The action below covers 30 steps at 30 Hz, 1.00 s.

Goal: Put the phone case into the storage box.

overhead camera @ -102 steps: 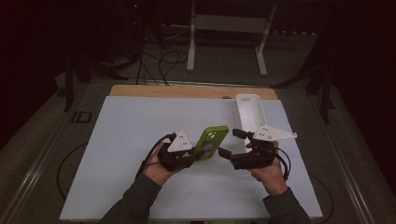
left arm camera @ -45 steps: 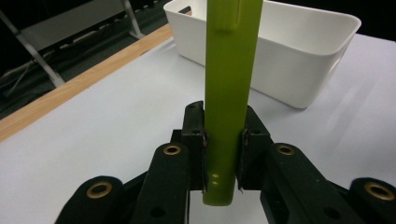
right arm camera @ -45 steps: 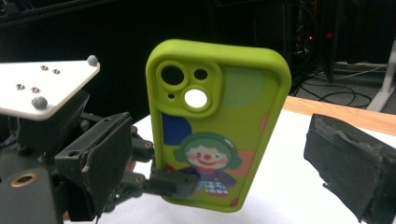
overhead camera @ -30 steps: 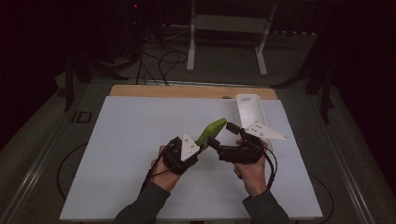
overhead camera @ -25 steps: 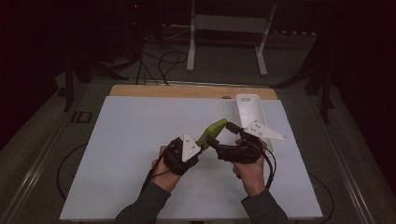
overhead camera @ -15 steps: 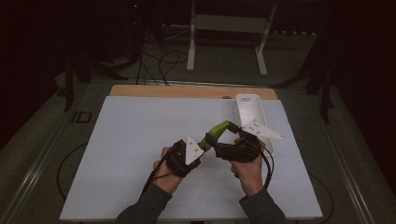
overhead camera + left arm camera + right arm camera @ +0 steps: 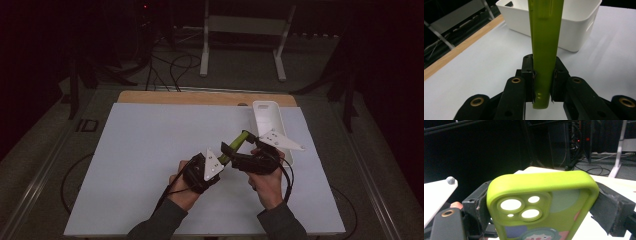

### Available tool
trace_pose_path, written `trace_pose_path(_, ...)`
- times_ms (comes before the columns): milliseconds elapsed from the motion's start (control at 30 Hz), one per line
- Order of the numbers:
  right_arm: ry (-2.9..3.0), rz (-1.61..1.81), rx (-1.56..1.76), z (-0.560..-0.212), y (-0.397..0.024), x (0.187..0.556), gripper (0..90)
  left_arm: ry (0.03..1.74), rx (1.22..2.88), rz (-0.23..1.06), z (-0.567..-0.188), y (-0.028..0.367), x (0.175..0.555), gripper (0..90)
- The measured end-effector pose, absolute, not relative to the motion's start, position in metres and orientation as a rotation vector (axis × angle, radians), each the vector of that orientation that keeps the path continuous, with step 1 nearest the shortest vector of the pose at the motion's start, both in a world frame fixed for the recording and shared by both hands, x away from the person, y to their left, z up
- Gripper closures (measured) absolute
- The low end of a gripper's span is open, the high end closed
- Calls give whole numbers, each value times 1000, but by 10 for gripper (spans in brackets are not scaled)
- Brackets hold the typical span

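Left gripper (image 7: 216, 165) pinching the green phone case (image 7: 235, 145) by its thin edges, right gripper (image 7: 239, 159) closing across its width

Largest first: the worktop (image 7: 150, 150), then the white bin (image 7: 270, 117) at 2 o'clock from the hands, then the case held tilted above the worktop between both grippers. The right jaws have just been closing, pads flanking the case; contact looks near, though I cannot tell for sure. Judged step: a handover; next, the right gripper must clamp firmly before the left lets go

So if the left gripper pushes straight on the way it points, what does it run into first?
Probably the white bin. The left gripper, shut on the green phone case, points along the case toward the bin's near wall. The case's far end would likely arrive first; the gap is hard to judge.
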State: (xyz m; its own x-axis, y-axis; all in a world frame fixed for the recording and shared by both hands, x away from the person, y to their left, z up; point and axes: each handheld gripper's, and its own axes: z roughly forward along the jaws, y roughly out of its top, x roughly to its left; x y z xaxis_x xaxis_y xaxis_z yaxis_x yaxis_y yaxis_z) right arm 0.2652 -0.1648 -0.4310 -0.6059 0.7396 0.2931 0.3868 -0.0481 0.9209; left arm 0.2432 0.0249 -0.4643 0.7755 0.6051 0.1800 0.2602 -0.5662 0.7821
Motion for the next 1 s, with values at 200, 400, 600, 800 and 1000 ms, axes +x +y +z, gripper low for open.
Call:
trace_pose_path(200, 1945, 1692, 1187, -432, -166, 265, 155, 636, 2186, 526, -465, 24, 245, 772)
trace_pose_path(400, 1950, 1694, 1186, -433, -166, 265, 158, 632, 2189, 493, -466, 25, 246, 767)
trace_pose_path(600, 1979, 1683, 1158, -432, -162, 265, 161, 628, 2188, 474, -466, 25, 247, 723)
trace_pose_path(800, 1994, 1666, 1157, -432, -160, 265, 161, 633, 2177, 461, -465, 27, 247, 603)
trace_pose_path(1000, 1999, 1654, 1166, -432, -161, 266, 161, 659, 2172, 464, -464, 28, 248, 426)
